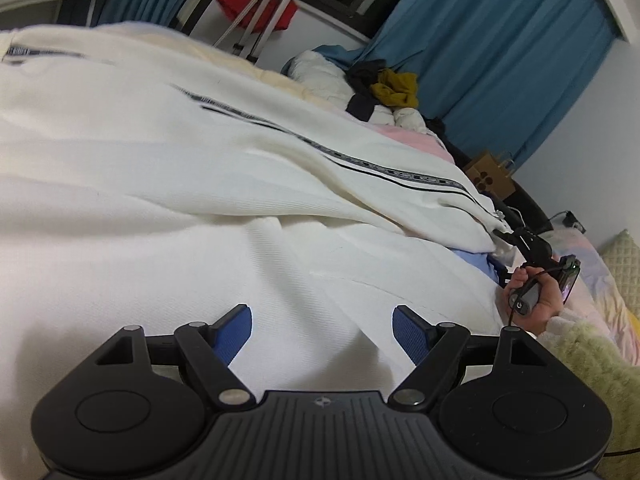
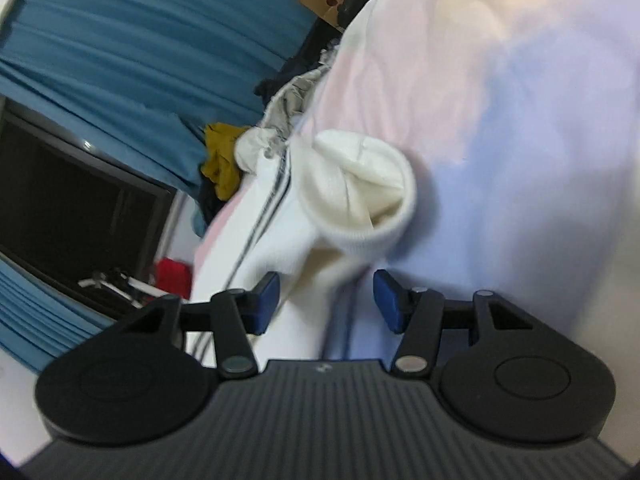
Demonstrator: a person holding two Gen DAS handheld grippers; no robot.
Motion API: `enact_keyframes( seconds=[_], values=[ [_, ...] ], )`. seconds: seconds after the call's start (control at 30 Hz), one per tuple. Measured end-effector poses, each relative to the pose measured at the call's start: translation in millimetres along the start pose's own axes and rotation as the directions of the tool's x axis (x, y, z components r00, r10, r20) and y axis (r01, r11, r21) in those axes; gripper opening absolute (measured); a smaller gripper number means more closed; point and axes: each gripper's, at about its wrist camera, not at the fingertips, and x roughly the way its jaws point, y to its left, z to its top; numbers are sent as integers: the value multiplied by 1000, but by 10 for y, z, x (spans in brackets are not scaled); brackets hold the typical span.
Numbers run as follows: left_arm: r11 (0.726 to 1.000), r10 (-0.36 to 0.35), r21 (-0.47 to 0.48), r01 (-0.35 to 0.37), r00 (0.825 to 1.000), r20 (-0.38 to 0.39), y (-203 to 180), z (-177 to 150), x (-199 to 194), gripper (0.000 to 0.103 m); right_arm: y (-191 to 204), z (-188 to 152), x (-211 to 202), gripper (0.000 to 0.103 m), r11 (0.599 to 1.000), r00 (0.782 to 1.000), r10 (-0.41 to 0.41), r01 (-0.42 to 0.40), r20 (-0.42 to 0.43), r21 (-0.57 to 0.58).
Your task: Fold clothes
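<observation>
Both jaws gape apart: left gripper low-centre over white jacket; right gripper near cuff, which could slip.

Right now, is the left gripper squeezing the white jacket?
No, the left gripper has its blue pads wide apart above the white jacket, with nothing pinched between them.

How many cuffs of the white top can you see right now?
1. A ribbed cuff lies open just ahead of the right gripper, on the pastel bedding. The left gripper hovers over the garment's body; any other cuff may be hidden.
</observation>
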Motion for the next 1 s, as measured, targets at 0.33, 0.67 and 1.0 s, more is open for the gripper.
enact_keyframes(
  seconds=[0.33,0.67,1.0],
  values=[
    [1000,-13,-19,13,999,37,77,80,-53,79,499,50,-428,7,992,993,30,-16,113,-125],
    [988,-5,-151,16,997,75,317,245,-470,79,88,-101,-937,7,960,973,-208,222,97,-168],
    [905,85,-422,-50,994,65,951,346,-1248,79,436,-365,-1794,9,935,966,-250,258,65,-245]
  ],
)
